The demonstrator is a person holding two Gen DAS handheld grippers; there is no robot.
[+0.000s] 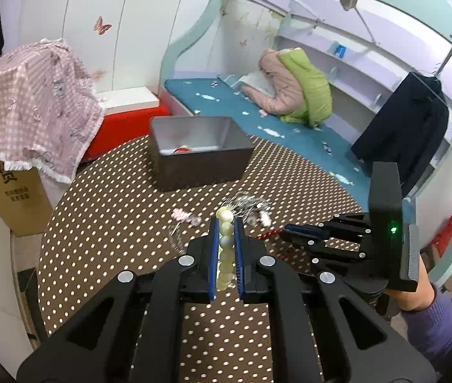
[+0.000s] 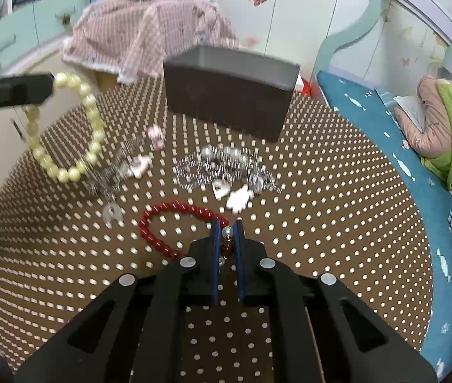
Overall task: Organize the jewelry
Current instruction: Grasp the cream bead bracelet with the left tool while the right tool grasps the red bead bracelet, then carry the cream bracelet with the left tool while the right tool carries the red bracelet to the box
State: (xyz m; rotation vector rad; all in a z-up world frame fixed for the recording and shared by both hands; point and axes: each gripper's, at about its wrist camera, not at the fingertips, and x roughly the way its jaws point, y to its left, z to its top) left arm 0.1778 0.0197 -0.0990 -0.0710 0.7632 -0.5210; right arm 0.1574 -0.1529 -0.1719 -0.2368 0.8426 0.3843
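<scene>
So the left gripper (image 1: 226,223) is clamped on the pale green bead bracelet (image 1: 226,242), beads squeezed in a line between its blue pads. In the right wrist view that same bracelet (image 2: 66,127) hangs as a loop off the gripper tip at about 10 o'clock, lifted clear of the table.

The right gripper (image 2: 227,226) has its jaws pinched on the red bead bracelet (image 2: 162,226), right at the spot with the clear bead and little gold bit. The rest of the red loop lies flat on the brown polka-dot tablecloth (image 2: 321,223), curling off toward 9 o'clock from the fingertips. From the left wrist camera the right gripper (image 1: 286,231) sits at roughly 3 o'clock, with a hand (image 1: 417,293) in a purple sleeve (image 1: 436,322) behind it.

Still on the table: a tangle of silver chains (image 2: 226,169) with white charms at 12 o'clock from the right gripper, another blurry silver piece (image 2: 117,166) nearer 11, and a small pink thing (image 2: 157,135) past that. The dark open box (image 2: 229,92) stands further back at 12 o'clock, well apart from the jewelry pile, with something red and white (image 1: 182,150) inside it
</scene>
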